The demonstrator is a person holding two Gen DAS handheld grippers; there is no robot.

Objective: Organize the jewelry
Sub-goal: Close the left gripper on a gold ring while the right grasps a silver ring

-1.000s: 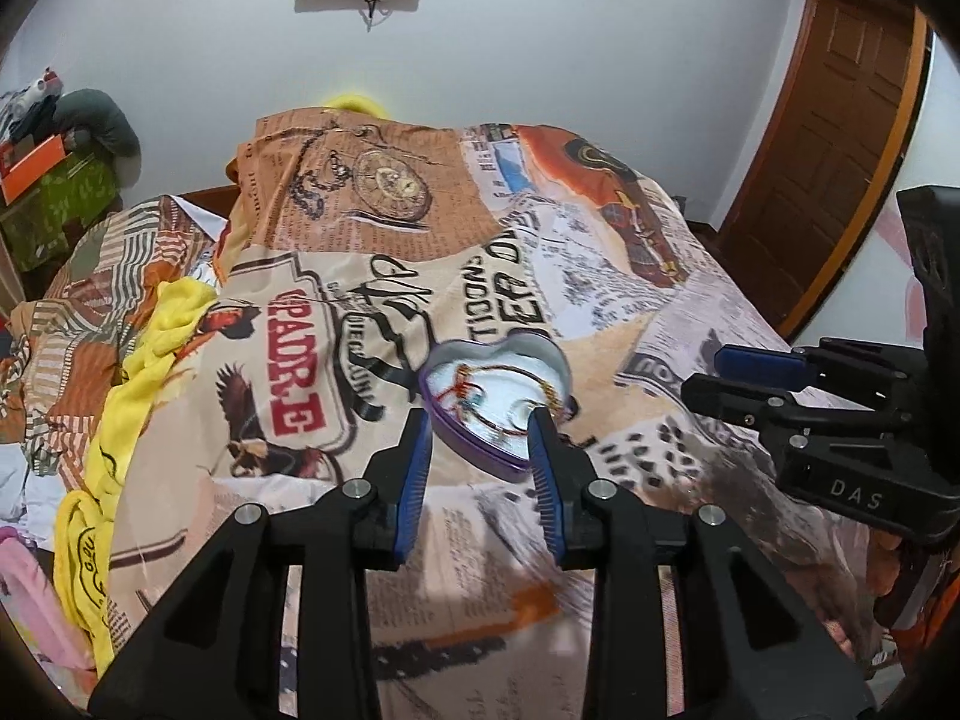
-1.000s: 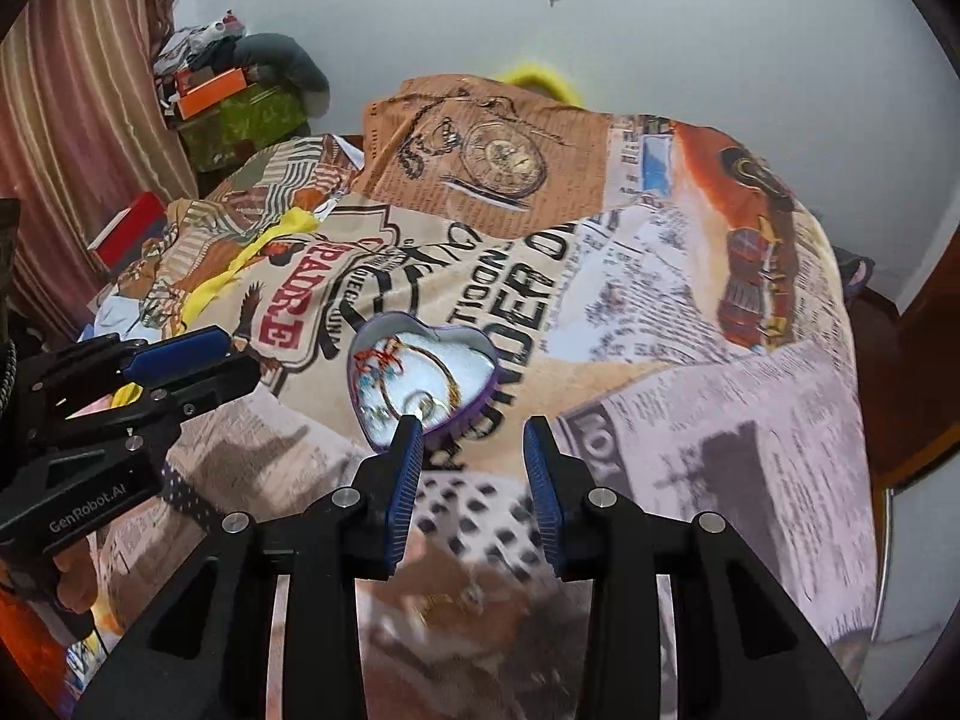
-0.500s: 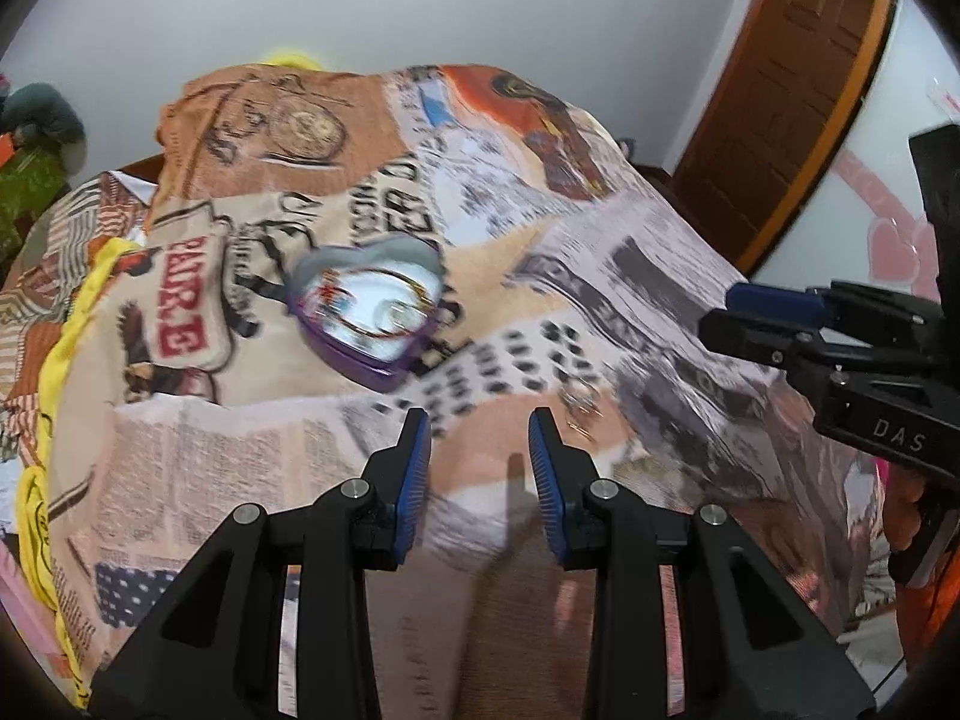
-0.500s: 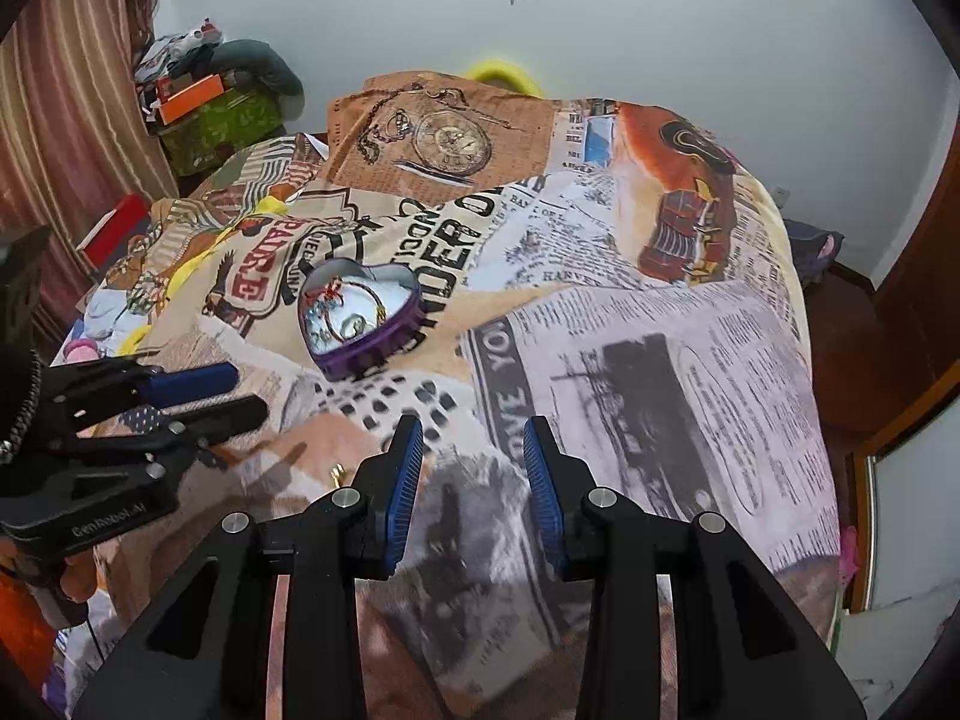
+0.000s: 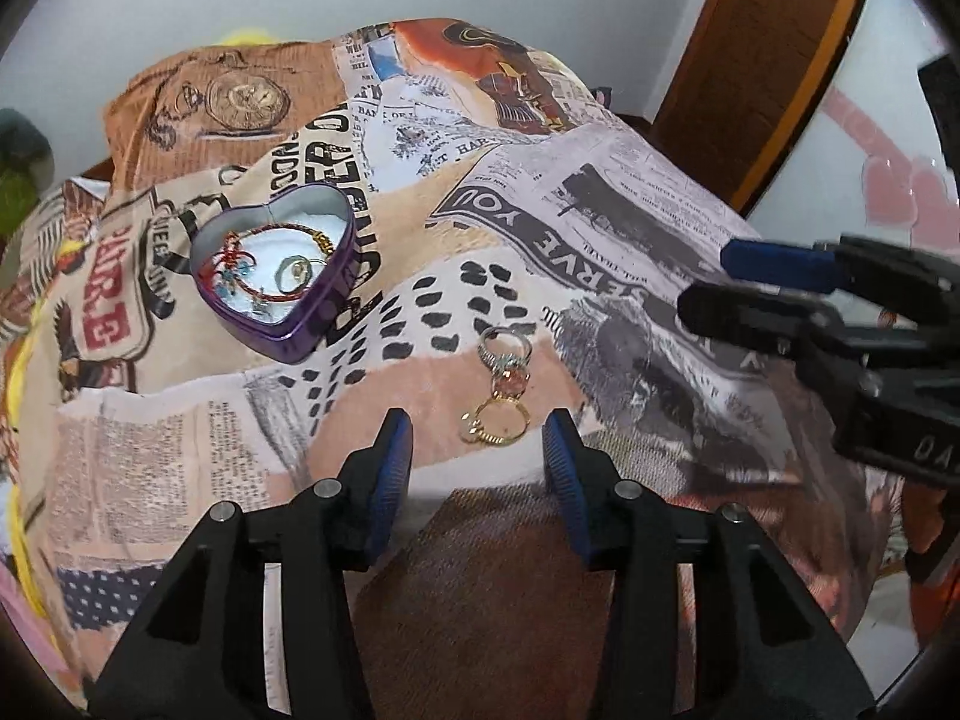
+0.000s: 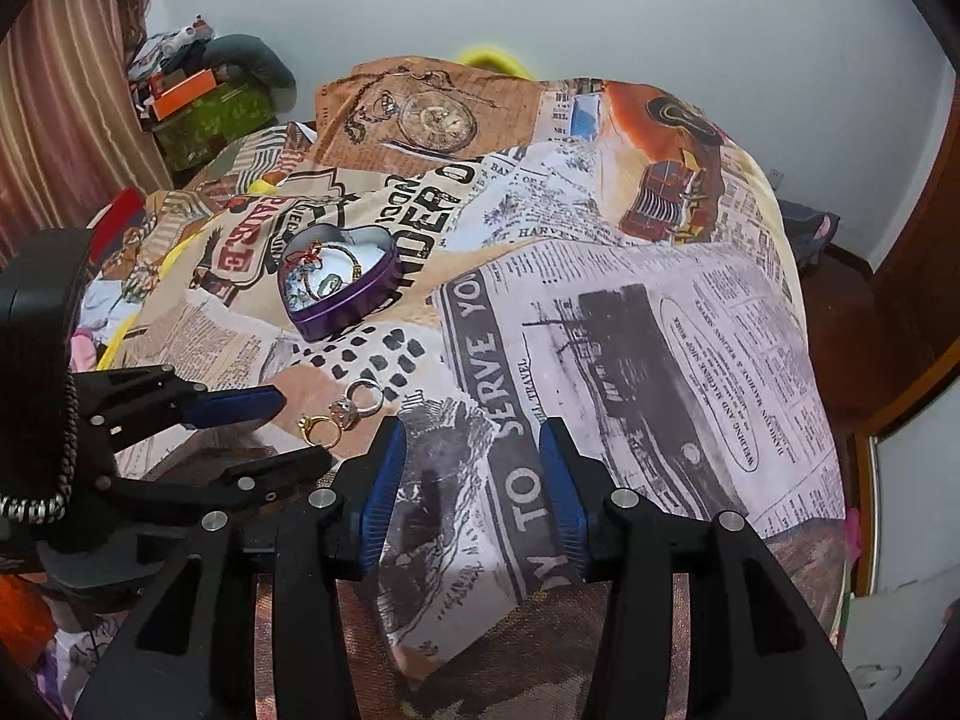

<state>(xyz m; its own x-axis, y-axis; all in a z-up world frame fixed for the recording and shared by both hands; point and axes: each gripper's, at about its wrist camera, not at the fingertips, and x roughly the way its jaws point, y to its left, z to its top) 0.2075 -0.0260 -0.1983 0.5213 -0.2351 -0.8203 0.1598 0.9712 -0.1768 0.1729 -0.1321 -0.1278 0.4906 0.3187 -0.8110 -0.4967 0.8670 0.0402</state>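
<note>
We hover our left hand-held gripper (image 5: 477,450), wide open and empty, over the gold ring (image 5: 495,420) touching the stone ring (image 5: 507,354) on the bed (image 5: 600,228), so closing may snag bedspread.

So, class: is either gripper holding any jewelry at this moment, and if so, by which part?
Nothing is held. The left gripper has open jaws just short of the gold ring; the right gripper is open over the bedspread.
</note>
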